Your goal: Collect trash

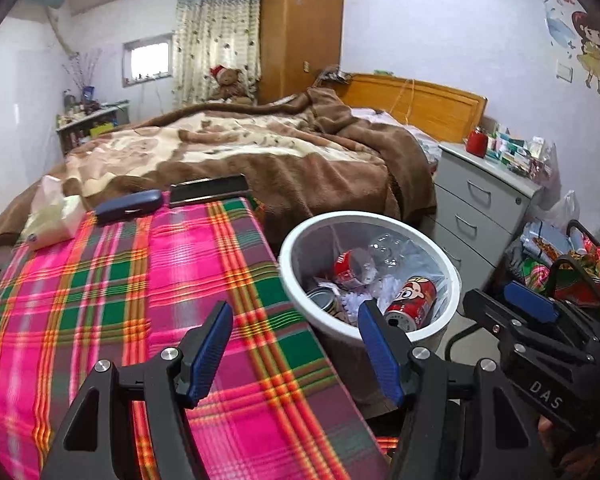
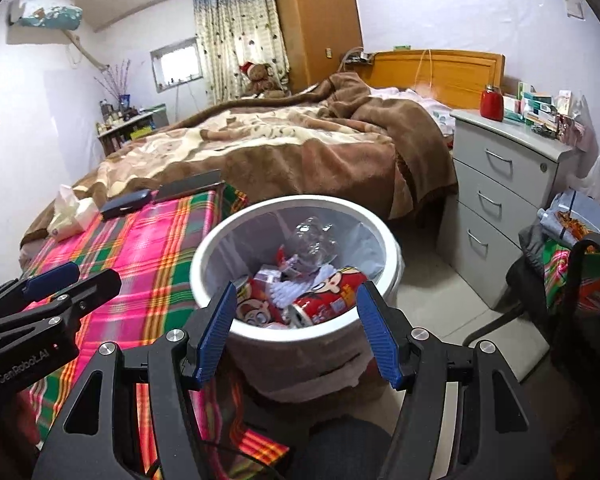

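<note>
Blue-padded claws — left claw, right claw — wide apart, nothing held.

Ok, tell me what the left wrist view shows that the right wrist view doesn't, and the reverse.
Left wrist only: the girl wall sticker, and the right hand-held gripper from the side, near the bin.

Right wrist only: the covered air conditioner high on the wall, and the left hand-held gripper over the plaid cloth.

Both: the white bin holding red cans and a clear bottle, the bed, the grey drawers, the teddy bear. Each view's own hand-held gripper is open and empty.
</note>
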Motion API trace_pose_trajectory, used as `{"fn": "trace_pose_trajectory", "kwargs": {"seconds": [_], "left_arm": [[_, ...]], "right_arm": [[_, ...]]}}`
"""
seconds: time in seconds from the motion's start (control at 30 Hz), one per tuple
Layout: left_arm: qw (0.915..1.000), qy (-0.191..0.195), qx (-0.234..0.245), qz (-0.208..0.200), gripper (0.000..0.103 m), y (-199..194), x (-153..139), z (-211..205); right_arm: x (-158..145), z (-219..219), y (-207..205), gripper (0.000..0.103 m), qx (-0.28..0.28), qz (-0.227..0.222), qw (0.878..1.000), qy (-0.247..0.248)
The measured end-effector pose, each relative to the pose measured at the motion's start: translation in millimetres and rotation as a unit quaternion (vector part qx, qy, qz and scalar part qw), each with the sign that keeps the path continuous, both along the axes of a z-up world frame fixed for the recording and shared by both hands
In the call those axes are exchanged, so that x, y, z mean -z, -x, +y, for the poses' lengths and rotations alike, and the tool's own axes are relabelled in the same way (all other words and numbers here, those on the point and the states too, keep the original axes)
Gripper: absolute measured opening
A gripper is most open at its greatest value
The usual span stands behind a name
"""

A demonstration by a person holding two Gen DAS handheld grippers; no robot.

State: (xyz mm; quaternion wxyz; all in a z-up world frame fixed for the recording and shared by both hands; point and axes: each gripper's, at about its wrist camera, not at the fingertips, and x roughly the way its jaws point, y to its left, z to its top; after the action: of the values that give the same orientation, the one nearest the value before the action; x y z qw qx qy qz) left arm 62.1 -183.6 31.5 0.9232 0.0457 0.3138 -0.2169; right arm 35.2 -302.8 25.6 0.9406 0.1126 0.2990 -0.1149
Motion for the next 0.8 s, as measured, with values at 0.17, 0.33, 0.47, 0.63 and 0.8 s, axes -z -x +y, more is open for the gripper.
{"fn": "trace_pose_trajectory", "kwargs": {"seconds": [0.17, 0.33, 0.47, 0.63, 0.8], "left_arm": [[0.9991, -0.026, -0.028, -0.016, 0.065, 15, 0, 11], [0.9989, -0.021, -0.035, -0.022, 0.065, 29, 1, 21], [0.9985, -0.025, -0.041, -0.026, 0.065, 36, 1, 24], [0.9985, -0.024, -0.045, -0.022, 0.065, 41, 6, 28], [0.9985, -0.022, -0.046, -0.017, 0.065, 44, 10, 29]], "right_arm": [[3, 11, 8, 0.064, -0.013, -0.007, 1.0, -0.002], [5, 16, 11, 0.064, -0.017, -0.01, 1.0, -0.002], [6, 20, 17, 0.064, -0.015, -0.015, 1.0, -0.007], [10, 28, 22, 0.064, -0.019, -0.016, 1.0, -0.007], [10, 30, 24, 0.064, -0.016, -0.017, 1.0, -0.007]]}}
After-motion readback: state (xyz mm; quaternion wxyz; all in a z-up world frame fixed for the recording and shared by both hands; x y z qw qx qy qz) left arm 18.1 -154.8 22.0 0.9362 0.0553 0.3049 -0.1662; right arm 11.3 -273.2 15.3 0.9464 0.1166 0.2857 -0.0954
